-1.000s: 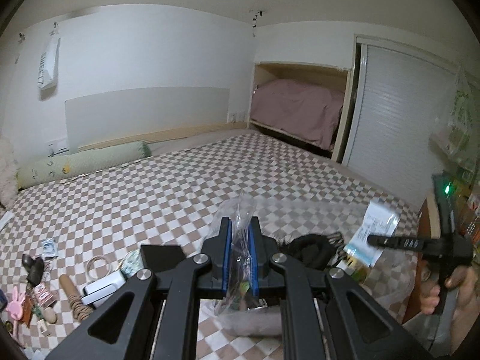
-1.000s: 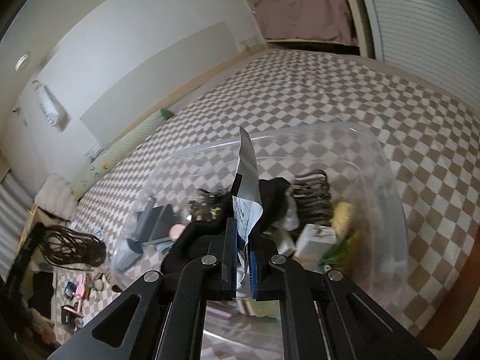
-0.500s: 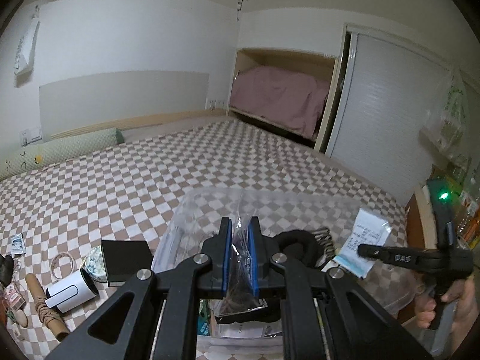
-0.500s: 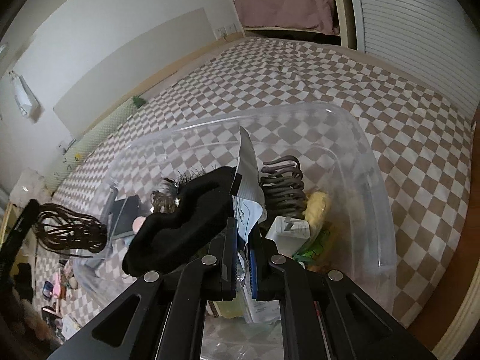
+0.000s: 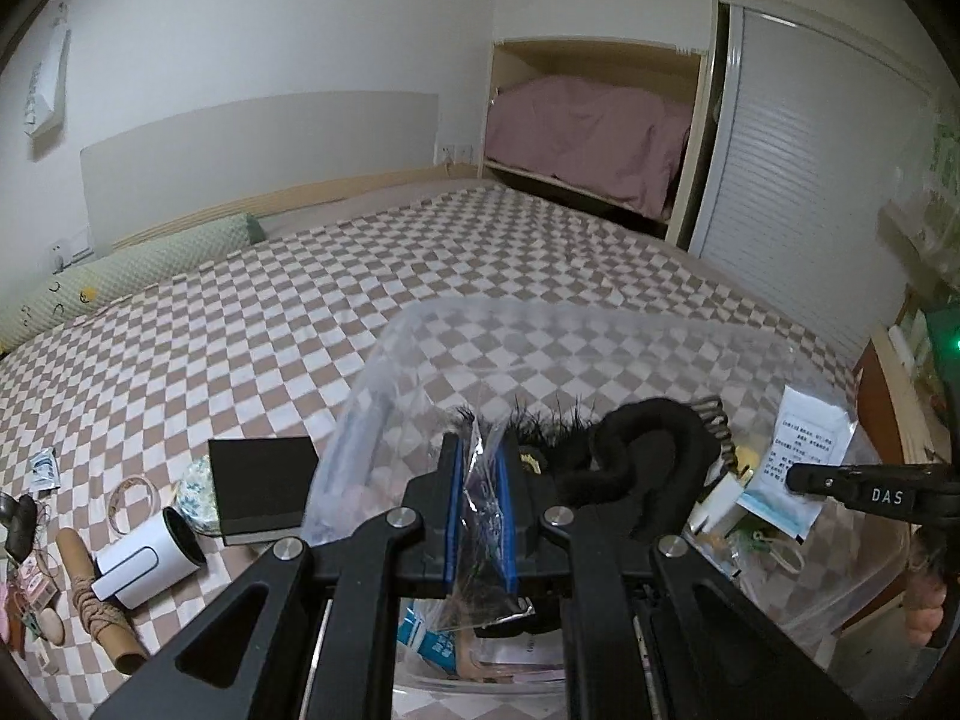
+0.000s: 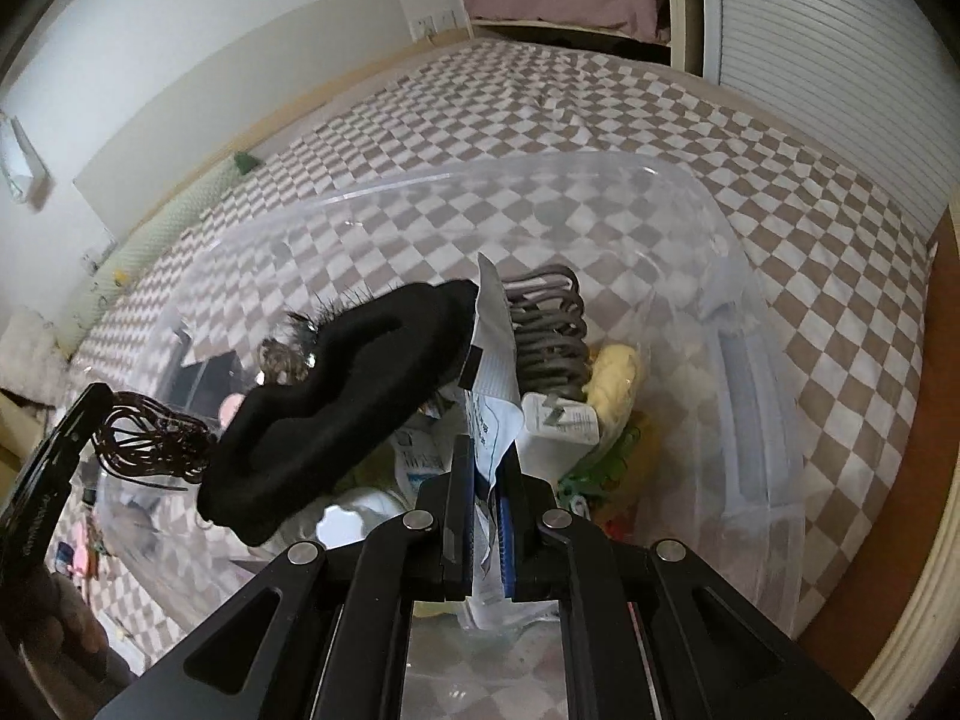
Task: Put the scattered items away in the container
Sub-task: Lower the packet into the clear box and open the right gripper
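A clear plastic bin (image 5: 600,324) (image 6: 750,276) sits on the checkered bed, holding a black headband (image 5: 648,450) (image 6: 336,384), grey hangers (image 6: 549,330) and several packets. My left gripper (image 5: 479,516) is shut on a clear plastic bag with dark cords inside (image 5: 480,522) (image 6: 150,444), over the bin's near left side. My right gripper (image 6: 486,531) is shut on a white paper packet (image 6: 495,372) (image 5: 804,456), held above the bin's contents.
Left of the bin on the bed lie a black box (image 5: 261,480), a white cylinder device (image 5: 147,558), a rope-wrapped tube (image 5: 96,606) and small scattered items (image 5: 24,546). A green bolster (image 5: 120,276) lies along the far wall. A wooden edge (image 6: 900,540) runs at right.
Both grippers have moved in over the bin and lower, each still holding its item. The bin fills more of both views.
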Demonstrator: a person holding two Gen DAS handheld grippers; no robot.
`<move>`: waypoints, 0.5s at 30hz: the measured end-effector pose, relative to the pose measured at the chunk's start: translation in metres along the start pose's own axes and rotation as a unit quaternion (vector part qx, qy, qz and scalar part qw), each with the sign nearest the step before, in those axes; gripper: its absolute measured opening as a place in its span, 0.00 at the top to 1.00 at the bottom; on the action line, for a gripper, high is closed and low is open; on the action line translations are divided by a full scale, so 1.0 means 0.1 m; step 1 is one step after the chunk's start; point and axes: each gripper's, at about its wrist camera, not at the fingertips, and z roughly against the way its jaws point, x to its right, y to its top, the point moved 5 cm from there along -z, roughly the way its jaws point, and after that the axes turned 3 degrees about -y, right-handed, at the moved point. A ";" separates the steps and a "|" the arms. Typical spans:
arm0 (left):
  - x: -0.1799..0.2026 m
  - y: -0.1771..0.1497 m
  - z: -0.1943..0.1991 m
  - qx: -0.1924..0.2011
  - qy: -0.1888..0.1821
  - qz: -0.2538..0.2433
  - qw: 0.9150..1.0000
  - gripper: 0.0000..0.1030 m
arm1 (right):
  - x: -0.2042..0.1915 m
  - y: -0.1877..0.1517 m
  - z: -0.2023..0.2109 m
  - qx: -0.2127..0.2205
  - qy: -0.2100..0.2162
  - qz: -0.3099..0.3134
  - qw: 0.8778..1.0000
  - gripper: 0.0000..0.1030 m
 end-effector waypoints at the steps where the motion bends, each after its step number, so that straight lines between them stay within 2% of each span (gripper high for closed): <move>1: 0.01 -0.01 -0.03 -0.003 0.000 0.001 1.000 0.89 | 0.00 0.00 -0.01 -0.003 -0.006 0.000 1.000 0.93; 5: -0.01 -0.06 -0.10 -0.015 -0.012 0.012 1.000 0.86 | 0.02 -0.03 -0.05 -0.022 -0.010 -0.001 1.000 0.93; 6: 0.00 -0.07 -0.11 -0.016 -0.016 0.013 1.000 0.76 | 0.01 -0.05 -0.07 -0.028 -0.012 0.001 1.000 0.93; 7: 0.01 -0.07 -0.11 -0.017 -0.020 0.015 1.000 0.59 | 0.01 -0.05 -0.09 -0.032 -0.015 0.002 0.999 0.93; 9: 0.04 -0.07 -0.10 -0.017 -0.027 0.015 0.999 0.42 | 0.01 -0.06 -0.10 -0.037 -0.021 0.005 0.999 0.93; 12: 0.11 -0.07 -0.08 -0.017 -0.036 0.012 0.999 0.41 | 0.00 -0.05 -0.09 -0.035 -0.020 0.002 0.999 0.93; 15: 0.20 -0.08 -0.08 -0.023 -0.046 0.004 0.999 0.31 | -0.04 -0.03 -0.06 -0.020 -0.015 0.012 1.000 0.93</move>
